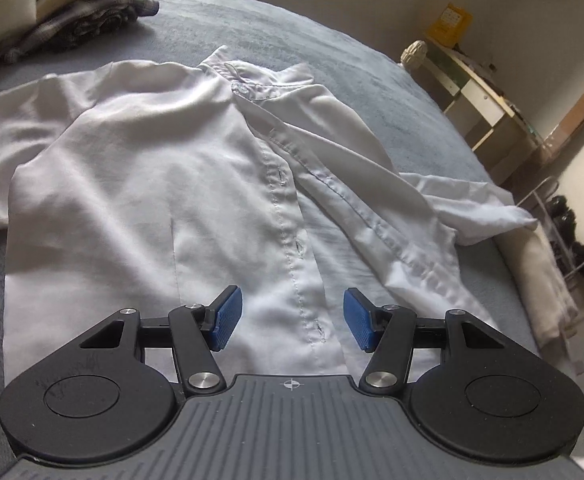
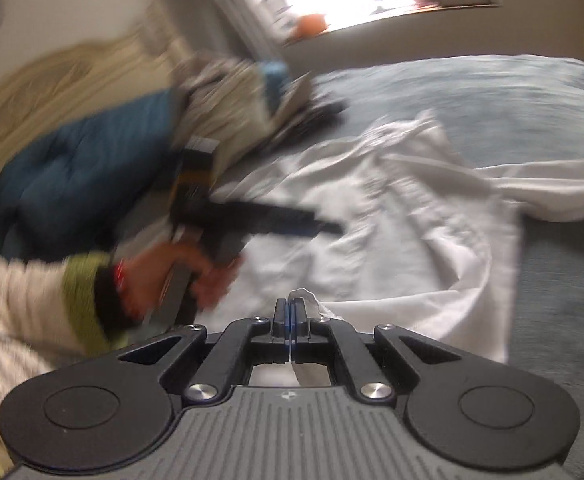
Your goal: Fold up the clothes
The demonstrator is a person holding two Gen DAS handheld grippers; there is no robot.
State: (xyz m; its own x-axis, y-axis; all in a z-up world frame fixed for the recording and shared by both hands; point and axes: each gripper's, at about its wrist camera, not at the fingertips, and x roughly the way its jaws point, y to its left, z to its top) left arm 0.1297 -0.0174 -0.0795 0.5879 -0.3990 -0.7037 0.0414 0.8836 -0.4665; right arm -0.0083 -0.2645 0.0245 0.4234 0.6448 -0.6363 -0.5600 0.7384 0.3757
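One white button-front shirt of thin woven cloth [image 1: 180,184] lies spread face up on the grey-blue bed cover [image 1: 292,28], collar toward the far edge of the bed and hem toward the near edge. Its collar [image 1: 252,76] stands partly open, one pale button showing just below it, and the stitched placket with its row of buttonholes runs down the middle. The front panel on the right of the left wrist view is turned back along a long diagonal fold, and one sleeve [image 1: 479,208] lies crumpled toward the bed's right edge; the other sleeve spreads out toward the left edge. Soft wrinkles and shadows cross the chest.

The left tool [image 1: 292,319] hovers over the lower part of the placket, its blue-padded fingers [image 1: 226,318] spread wide apart with nothing between them. In the blurred right wrist view the same tool appears as a dark shape held in the person's hand [image 2: 184,276], over the shirt [image 2: 391,240].

The right tool [image 2: 290,320] has its fingers pressed together, pinching a bit of white cloth [image 2: 309,304] at the shirt's edge; the fabric bunches just past the tips and also shows beneath them.

A heap of dark checked and white clothes [image 1: 64,16] sits at the far left corner of the bed. Beyond the right edge stands a pale shelf unit [image 1: 475,92] with a yellow box [image 1: 449,20] on top.
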